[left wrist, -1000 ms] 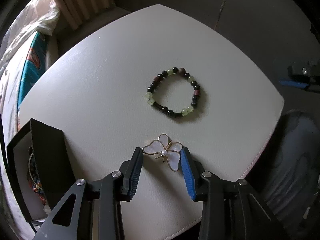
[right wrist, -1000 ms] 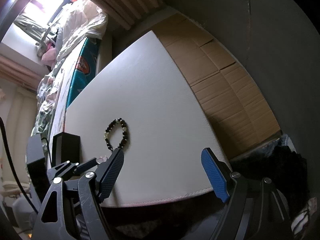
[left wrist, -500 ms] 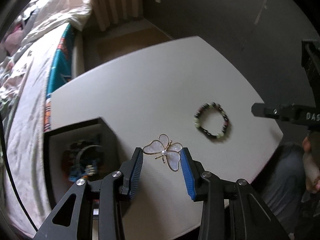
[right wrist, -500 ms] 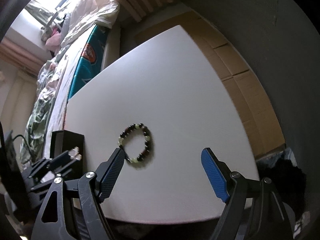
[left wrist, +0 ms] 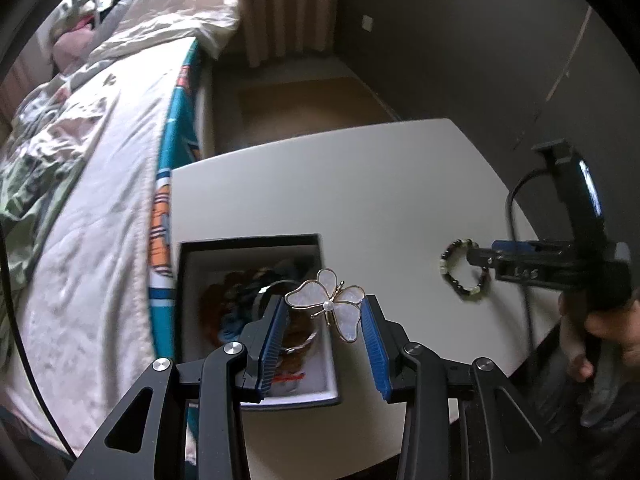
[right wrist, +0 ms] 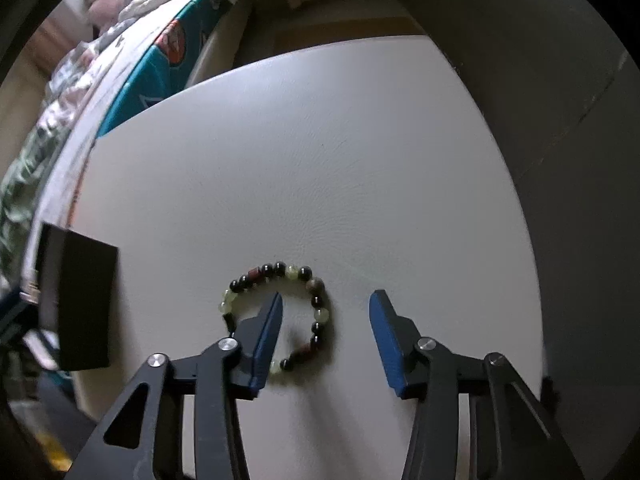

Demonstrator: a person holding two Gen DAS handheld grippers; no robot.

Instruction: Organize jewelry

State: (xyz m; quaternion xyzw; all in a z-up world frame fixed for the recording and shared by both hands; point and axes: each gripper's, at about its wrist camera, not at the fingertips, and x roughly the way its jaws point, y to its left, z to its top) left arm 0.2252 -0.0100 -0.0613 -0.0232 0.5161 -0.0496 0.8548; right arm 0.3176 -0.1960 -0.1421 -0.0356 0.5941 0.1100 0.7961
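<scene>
My left gripper (left wrist: pixel 325 312) is shut on a pale butterfly brooch (left wrist: pixel 329 304) with gold wire and a pearl, held above the right edge of an open black jewelry box (left wrist: pixel 188 272) that holds several pieces. A beaded bracelet (right wrist: pixel 308 280) of black, green and reddish beads lies on the white table (right wrist: pixel 320 140). My right gripper (right wrist: pixel 325 316) is open and low over it, the left finger inside the ring, the right finger outside. The bracelet (left wrist: pixel 452 268) and the right gripper (left wrist: pixel 480 256) also show in the left wrist view.
A bed with patterned covers (left wrist: pixel 80 160) runs along the table's left side. The box's black wall (right wrist: pixel 84 300) stands at the left in the right wrist view. Dark walls (left wrist: pixel 480 40) rise behind. The table's near edge (left wrist: pixel 320 456) is close below.
My left gripper has lifted the brooch and carried it left, over the box. My right gripper has come down and forward until its fingers straddle one side of the bracelet.
</scene>
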